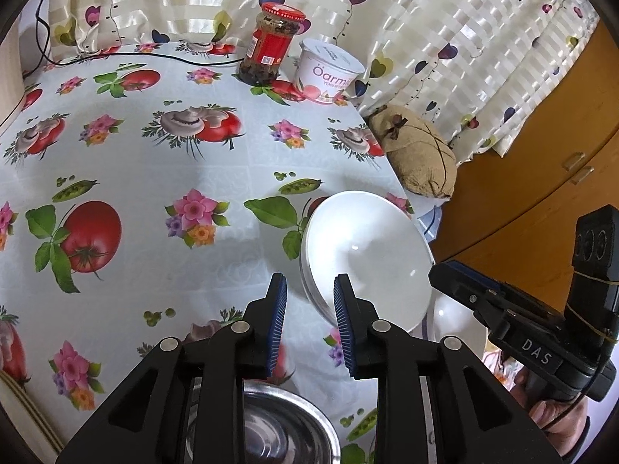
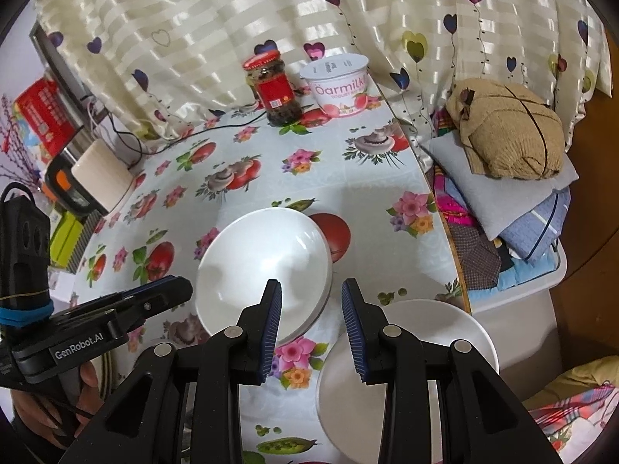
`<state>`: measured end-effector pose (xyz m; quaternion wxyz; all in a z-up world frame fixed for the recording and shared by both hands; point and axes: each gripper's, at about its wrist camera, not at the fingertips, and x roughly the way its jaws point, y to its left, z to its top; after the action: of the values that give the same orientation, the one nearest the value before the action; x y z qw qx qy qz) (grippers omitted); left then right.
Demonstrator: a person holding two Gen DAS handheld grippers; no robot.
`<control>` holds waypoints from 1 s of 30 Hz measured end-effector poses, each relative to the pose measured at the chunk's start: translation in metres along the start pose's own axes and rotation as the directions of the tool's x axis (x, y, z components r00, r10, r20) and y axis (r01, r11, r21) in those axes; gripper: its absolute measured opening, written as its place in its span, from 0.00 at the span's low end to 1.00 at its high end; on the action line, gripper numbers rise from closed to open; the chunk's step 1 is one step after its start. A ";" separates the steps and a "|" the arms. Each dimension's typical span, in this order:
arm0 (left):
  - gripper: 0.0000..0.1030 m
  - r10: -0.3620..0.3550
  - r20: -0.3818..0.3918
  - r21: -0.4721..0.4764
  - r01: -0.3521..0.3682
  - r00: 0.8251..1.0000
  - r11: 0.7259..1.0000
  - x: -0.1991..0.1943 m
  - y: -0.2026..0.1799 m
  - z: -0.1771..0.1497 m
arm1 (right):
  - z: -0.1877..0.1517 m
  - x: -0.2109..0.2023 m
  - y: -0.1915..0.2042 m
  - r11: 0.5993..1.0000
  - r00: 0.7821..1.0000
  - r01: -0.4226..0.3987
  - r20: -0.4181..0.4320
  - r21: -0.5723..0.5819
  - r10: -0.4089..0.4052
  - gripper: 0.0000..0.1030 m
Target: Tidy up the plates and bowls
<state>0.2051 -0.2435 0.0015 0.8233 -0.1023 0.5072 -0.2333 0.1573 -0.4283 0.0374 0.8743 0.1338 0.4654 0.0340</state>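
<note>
Two white bowls (image 1: 367, 247) (image 2: 267, 263) sit nested on the flowered tablecloth (image 1: 154, 162), tilted toward the table's right edge. My left gripper (image 1: 309, 282) (image 2: 174, 288) stands open at the stack's near-left rim; that rim lies between the blue pads (image 1: 342, 309), which do not press on it. My right gripper (image 2: 311, 290) (image 1: 437, 274) is open with only tablecloth between its fingers, between the bowl stack and a white plate (image 2: 418, 328) (image 1: 452, 321) at the near right. A steel bowl (image 1: 278, 425) shows under the left gripper's body.
A red-lidded jar (image 1: 271, 50) and a yoghurt tub (image 1: 329, 71) stand at the back by the curtain. A burlap bundle (image 2: 506, 131) lies on folded cloths (image 2: 522, 224) beyond the table's right edge. A white box (image 2: 100, 178) and cables are at the back left.
</note>
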 end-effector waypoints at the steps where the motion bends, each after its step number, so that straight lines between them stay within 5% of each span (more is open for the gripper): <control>1: 0.25 0.001 -0.001 0.002 -0.001 1.000 1.000 0.002 0.000 0.000 | 0.000 0.001 -0.001 1.000 1.000 0.001 -0.003 -0.001 -0.001 0.31; 30: 0.19 0.015 -0.022 0.057 -0.013 1.000 0.998 0.015 -0.008 -0.001 | -0.003 0.020 0.001 1.000 0.999 -0.004 -0.042 -0.016 0.003 0.17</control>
<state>0.2076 -0.2578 -0.0078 0.8217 -0.0724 0.5104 -0.2431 0.1665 -0.4234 0.0200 0.8654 0.1270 0.4829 0.0419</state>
